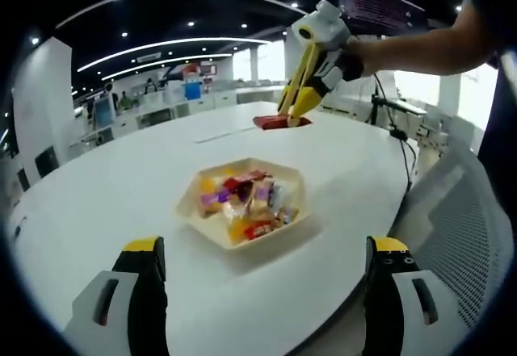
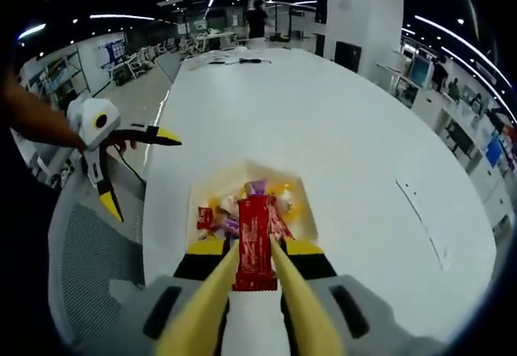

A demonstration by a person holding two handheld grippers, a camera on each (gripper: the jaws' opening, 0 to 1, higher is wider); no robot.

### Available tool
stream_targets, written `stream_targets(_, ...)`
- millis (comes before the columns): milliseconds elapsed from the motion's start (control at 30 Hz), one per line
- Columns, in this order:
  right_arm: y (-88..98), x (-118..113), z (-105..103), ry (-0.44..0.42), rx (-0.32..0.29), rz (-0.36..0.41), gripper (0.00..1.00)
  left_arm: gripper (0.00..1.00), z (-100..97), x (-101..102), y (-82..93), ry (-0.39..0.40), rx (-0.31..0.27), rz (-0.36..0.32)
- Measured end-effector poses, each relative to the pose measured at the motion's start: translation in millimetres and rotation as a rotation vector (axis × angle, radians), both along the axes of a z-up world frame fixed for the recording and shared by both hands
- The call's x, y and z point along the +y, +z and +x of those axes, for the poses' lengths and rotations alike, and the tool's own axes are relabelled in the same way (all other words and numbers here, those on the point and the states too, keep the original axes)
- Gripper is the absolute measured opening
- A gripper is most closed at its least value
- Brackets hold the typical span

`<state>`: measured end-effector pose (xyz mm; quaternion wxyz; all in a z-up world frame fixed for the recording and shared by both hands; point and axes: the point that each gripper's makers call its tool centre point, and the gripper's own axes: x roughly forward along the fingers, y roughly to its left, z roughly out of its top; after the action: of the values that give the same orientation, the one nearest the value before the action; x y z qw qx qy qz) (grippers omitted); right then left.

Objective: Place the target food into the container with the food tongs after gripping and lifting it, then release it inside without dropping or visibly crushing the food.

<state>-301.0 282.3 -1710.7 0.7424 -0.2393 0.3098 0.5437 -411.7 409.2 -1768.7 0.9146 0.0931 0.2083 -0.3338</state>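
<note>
Right tongs (image 2: 253, 279): yours, pinching a red bar (image 2: 251, 241) held above the tray (image 2: 300, 190), lower centre of the right gripper view. Left tongs (image 1: 262, 291): yours, spread, at the bottom of the left gripper view. Tray of wrapped sweets (image 1: 246, 201): centre, on the white desk (image 1: 121, 178).

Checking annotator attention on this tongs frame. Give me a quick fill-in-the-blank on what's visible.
1. The yellow tongs on the right gripper clamp a ____ wrapped bar.
2. The hexagonal container of wrapped snacks sits on a ____ table.
3. The left gripper has its fingers ____, holding nothing.
4. The bar hangs ____ the container.

Missing words: red; white; open; above
</note>
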Motion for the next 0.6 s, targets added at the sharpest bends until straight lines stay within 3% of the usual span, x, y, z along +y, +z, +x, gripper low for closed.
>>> stream_targets(600,9.0,62,11,0.093,-0.005,0.011,0.23,0.99,0.0,0,0.2,0.007,0.003,-0.002)
